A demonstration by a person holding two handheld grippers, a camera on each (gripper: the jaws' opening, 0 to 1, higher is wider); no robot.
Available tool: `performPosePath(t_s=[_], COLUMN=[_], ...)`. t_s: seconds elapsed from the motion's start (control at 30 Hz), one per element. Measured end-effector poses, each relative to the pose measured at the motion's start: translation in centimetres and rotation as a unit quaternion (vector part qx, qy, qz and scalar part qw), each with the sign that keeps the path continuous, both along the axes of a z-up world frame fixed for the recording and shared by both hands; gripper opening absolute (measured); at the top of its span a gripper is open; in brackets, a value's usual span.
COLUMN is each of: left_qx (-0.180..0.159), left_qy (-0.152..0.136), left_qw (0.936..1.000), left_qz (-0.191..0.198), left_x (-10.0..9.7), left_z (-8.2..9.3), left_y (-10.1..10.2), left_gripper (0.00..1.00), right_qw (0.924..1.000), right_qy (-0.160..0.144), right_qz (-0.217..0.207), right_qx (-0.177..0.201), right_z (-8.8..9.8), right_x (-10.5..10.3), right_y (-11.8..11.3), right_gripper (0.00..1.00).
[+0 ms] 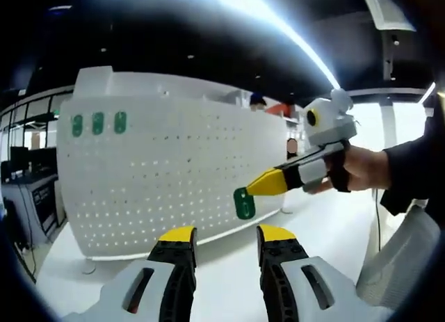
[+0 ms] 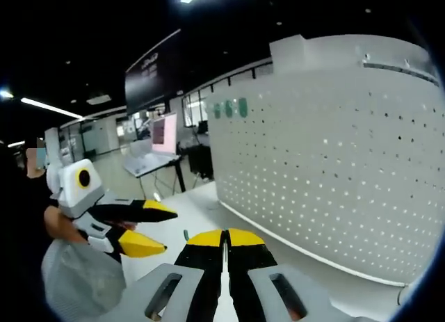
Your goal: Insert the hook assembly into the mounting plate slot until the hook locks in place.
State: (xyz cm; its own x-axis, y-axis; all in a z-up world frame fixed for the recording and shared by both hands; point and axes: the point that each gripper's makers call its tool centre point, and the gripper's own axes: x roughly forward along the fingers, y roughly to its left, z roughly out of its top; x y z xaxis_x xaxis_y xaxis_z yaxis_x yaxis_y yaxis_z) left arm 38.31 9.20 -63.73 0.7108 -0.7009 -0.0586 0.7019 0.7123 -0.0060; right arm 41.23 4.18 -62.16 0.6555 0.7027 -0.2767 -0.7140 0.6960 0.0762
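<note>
A white perforated mounting plate stands upright on the white table, curving across the left gripper view. Three green hooks sit in a row near its upper left corner. My right gripper comes in from the right, shut on a green hook assembly held a short way in front of the plate's lower right part. My left gripper stands open below, with nothing between its yellow tips. In the right gripper view the plate is at right, the three hooks are at its far top, the right gripper is shut, and the left gripper is open at left.
A person's hand holds the right gripper. A white mesh bag lies at the table's right side, seen again as the bag. Office desks with a monitor stand behind. The table surface runs along the plate's foot.
</note>
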Motion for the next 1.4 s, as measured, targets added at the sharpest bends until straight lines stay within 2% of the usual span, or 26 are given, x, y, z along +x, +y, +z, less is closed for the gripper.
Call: performPosePath(t_s=[0.27, 0.7, 1.4], left_qx=[-0.004, 0.013, 0.023], left_qy=[-0.007, -0.011, -0.016], left_qw=[0.9999, 0.9998, 0.9995], left_qz=[-0.009, -0.008, -0.012], left_x=[0.0, 0.5, 0.7], left_z=[0.9, 1.1, 0.9], left_y=[-1.1, -2.3, -2.9], left_gripper=[0.30, 0.20, 0.08], right_qw=[1.0000, 0.9999, 0.9995], right_qy=[-0.005, -0.002, 0.005], right_qz=[0.007, 0.013, 0.025], right_qx=[0.004, 0.011, 0.019], right_z=[0.4, 0.6, 0.4], right_x=[-0.4, -1.1, -1.6], right_y=[0.7, 1.4, 2.3], right_gripper=[0.00, 0.00, 0.00])
